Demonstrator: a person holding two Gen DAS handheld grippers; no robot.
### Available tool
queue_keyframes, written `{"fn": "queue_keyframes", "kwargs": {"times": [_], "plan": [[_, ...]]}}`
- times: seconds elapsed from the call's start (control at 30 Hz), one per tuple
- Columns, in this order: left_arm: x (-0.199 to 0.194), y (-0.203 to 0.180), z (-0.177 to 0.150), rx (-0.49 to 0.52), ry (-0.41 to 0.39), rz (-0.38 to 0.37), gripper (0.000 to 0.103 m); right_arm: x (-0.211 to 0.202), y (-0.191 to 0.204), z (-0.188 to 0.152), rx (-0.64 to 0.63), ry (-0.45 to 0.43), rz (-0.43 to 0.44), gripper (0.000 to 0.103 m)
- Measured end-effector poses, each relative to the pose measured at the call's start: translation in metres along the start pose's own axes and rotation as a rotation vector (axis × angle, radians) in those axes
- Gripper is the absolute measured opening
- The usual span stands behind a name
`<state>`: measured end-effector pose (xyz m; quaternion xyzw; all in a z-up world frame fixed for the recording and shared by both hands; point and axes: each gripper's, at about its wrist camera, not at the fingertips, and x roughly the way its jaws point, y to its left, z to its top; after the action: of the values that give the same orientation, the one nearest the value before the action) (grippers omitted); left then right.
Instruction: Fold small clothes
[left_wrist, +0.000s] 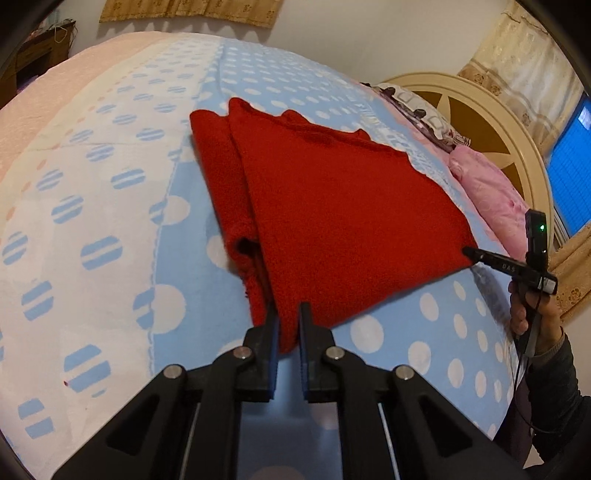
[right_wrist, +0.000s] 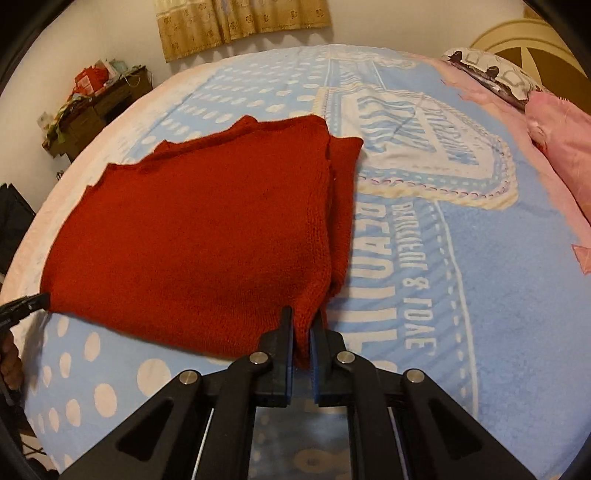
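Left wrist view: the left gripper (left_wrist: 289, 314) has its fingers (left_wrist: 272, 334) drawn nearly together, pinching the near corner of the red knitted garment (left_wrist: 332, 206), whose edge hangs between them. The garment lies folded on the bed cover (left_wrist: 110, 206), spreading away from the fingertips and to their right; a folded-under layer shows as an open roll just beyond the left finger. Far to the right of the fingers, the right gripper (left_wrist: 466, 252) meets the garment's other near corner, held by a hand (left_wrist: 532, 314) in a dark sleeve. Right wrist view: the right gripper (right_wrist: 302, 316) has its fingers (right_wrist: 283, 332) closed on the garment's near right corner, cloth bunched between the pads. The garment (right_wrist: 192, 236) extends ahead and to the left of the fingers. At the far left, the left gripper's tip (right_wrist: 40, 300) touches the opposite corner.
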<state>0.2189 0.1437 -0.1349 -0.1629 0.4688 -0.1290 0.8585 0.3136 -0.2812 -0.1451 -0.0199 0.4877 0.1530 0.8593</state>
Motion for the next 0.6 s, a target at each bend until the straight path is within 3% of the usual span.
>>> {"fn": "queue_keyframes", "kwargs": {"times": [0.03, 0.07, 0.13, 0.23, 0.3, 0.37, 0.47, 0.6], "plan": [[-0.003, 0.0, 0.0, -0.002, -0.002, 0.006, 0.017, -0.005, 0.0, 0.002, 0.002, -0.001, -0.009, 0.022], [-0.007, 0.0, 0.0, -0.003, -0.008, 0.006, 0.017, -0.01, 0.001, 0.004, -0.01, -0.009, -0.039, 0.044], [-0.021, -0.002, -0.001, 0.024, -0.03, 0.043, 0.018, -0.022, 0.006, 0.009, -0.052, -0.052, -0.093, 0.058], [-0.044, -0.005, 0.001, 0.057, -0.113, 0.107, 0.034, -0.038, 0.012, 0.022, -0.074, -0.112, -0.096, 0.058], [-0.054, -0.01, 0.008, 0.076, -0.181, 0.15, 0.053, -0.042, 0.022, 0.036, -0.076, -0.145, -0.062, 0.058], [-0.05, -0.02, 0.018, 0.112, -0.205, 0.166, 0.056, -0.03, 0.038, 0.052, -0.1, -0.138, -0.002, 0.058], [-0.024, -0.032, 0.036, 0.156, -0.194, 0.199, 0.056, 0.003, 0.055, 0.068, -0.111, -0.053, 0.057, 0.058], [0.027, -0.02, 0.057, 0.132, -0.101, 0.287, 0.056, 0.053, 0.062, 0.081, -0.138, 0.006, -0.076, 0.058]]}}
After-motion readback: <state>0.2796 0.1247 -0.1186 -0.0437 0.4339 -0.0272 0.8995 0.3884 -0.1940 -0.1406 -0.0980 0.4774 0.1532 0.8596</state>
